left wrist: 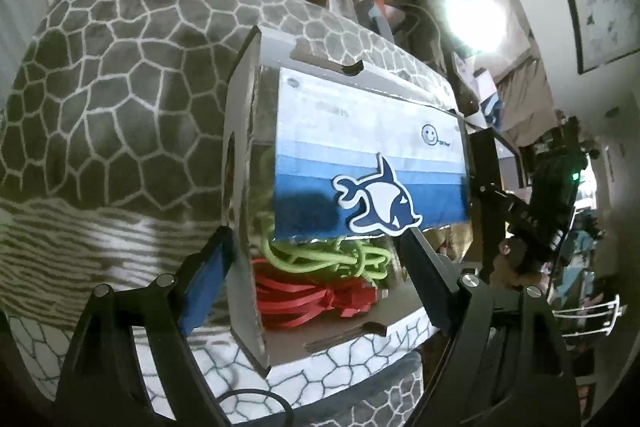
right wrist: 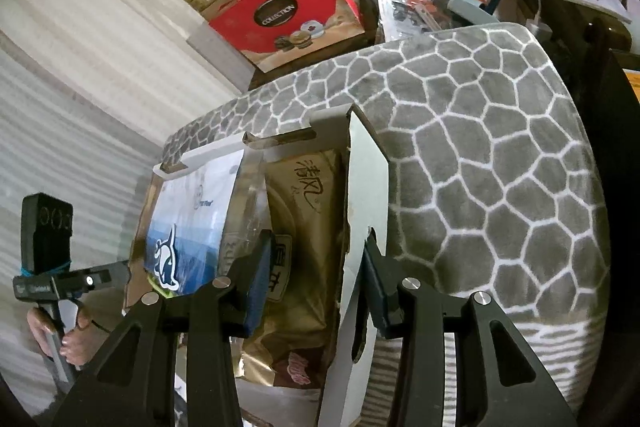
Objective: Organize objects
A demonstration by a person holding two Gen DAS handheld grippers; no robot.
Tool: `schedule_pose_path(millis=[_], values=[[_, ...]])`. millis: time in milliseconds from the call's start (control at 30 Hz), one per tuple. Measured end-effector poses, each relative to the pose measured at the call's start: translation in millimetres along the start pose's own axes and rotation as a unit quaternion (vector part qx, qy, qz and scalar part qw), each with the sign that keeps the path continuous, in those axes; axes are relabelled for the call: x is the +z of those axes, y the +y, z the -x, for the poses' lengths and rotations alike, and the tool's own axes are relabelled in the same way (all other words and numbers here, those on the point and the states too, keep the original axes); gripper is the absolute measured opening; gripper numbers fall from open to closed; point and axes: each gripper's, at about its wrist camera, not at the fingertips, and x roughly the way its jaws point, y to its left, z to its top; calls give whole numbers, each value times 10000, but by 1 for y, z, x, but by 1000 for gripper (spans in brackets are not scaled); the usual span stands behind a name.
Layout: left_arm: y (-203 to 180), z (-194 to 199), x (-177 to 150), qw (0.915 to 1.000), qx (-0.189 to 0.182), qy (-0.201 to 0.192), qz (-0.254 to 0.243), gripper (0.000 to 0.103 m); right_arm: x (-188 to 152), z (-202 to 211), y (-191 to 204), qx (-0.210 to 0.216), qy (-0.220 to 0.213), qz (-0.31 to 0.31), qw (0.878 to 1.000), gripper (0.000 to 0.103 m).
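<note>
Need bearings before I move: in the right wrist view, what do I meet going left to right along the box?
Other gripper → whale packet → gold pack → white box wall → patterned gray blanket.

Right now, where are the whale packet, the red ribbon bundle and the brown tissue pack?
whale packet (left wrist: 376,203), left wrist view, on the whale sticker.
red ribbon bundle (left wrist: 312,297), left wrist view, on its middle loops.
brown tissue pack (right wrist: 308,227), right wrist view, on its printed front.

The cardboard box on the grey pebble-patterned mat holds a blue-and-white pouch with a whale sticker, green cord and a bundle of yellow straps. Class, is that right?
One detail is wrong: the bundle of straps is red, not yellow, as the left wrist view shows. The cardboard box, grey pebble-patterned mat, blue-and-white pouch and green cord are as stated.
</note>
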Motion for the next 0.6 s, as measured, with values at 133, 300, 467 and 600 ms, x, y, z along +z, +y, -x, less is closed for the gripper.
schedule_pose_path(millis=[133, 300, 467, 600], values=[[5, 24, -10, 9994, 77, -322, -7, 88, -3, 16, 1, -465, -178, 109, 9987, 63], [-3, 62, -26, 9953, 222, -925, -204, 91, -18, 44, 12, -1041, -429, 432, 9927, 64], [-21, 89, -51, 9806, 924, -1608, -634, 96, -43, 70, 42, -1752, -752, 788, 9785, 74], [-31, 98, -73, 9688, 1217, -2008, -799, 100, -65, 84, 69, -1963, -1017, 939, 9707, 86]])
